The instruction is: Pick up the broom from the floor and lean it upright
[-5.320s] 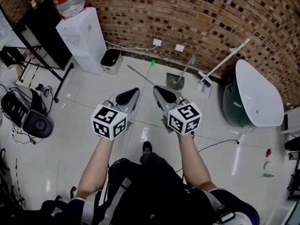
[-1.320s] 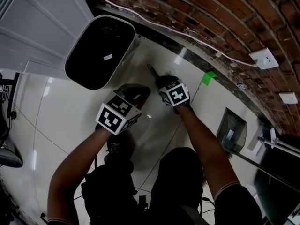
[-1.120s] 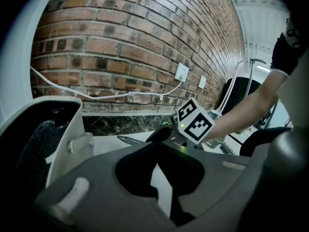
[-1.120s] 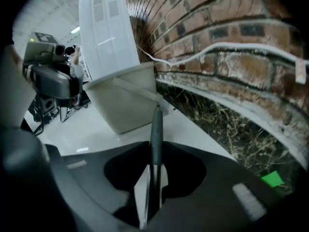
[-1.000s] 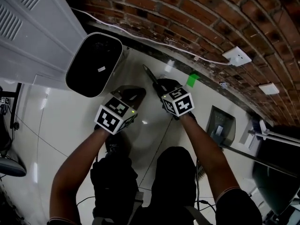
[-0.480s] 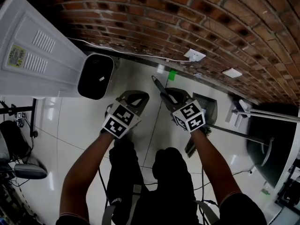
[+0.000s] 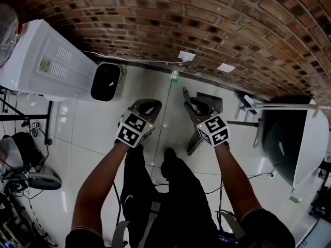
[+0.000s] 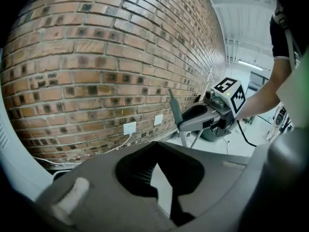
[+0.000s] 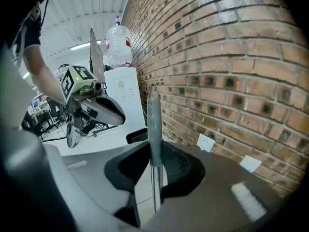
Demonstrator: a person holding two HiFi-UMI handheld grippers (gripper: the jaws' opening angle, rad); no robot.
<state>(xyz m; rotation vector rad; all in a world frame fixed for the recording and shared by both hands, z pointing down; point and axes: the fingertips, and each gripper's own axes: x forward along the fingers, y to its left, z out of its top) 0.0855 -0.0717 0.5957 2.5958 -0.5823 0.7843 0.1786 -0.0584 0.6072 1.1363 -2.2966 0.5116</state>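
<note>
Broom in hand at the brick wall: a person stands on a glossy white tiled floor (image 7: 88,133) facing a red brick wall (image 7: 207,14), a gripper in each hand. The right gripper (image 7: 192,103) has the broom (image 9: 154,115) by its grey handle, its jaws closing on the pole that stands upright between them. The handle's tip reaches just past the gripper toward the wall and the bristle end lies low near the person's feet; whether it touches the floor cannot be told. The left gripper (image 7: 151,104), beside the right and apart from the broom, has its jaws together with nothing in them. Along the floor's far edge, at the foot of the wall, stand a white water dispenser (image 7: 46,66) at the left, a black bin (image 7: 106,81) just beside it, a green tape mark (image 7: 175,76), a dustpan (image 7: 214,101) just beyond the right gripper and a white mop (image 7: 274,106) to the right. Two white sockets (image 7: 186,56) sit low on the wall, a white cable running left from one
</note>
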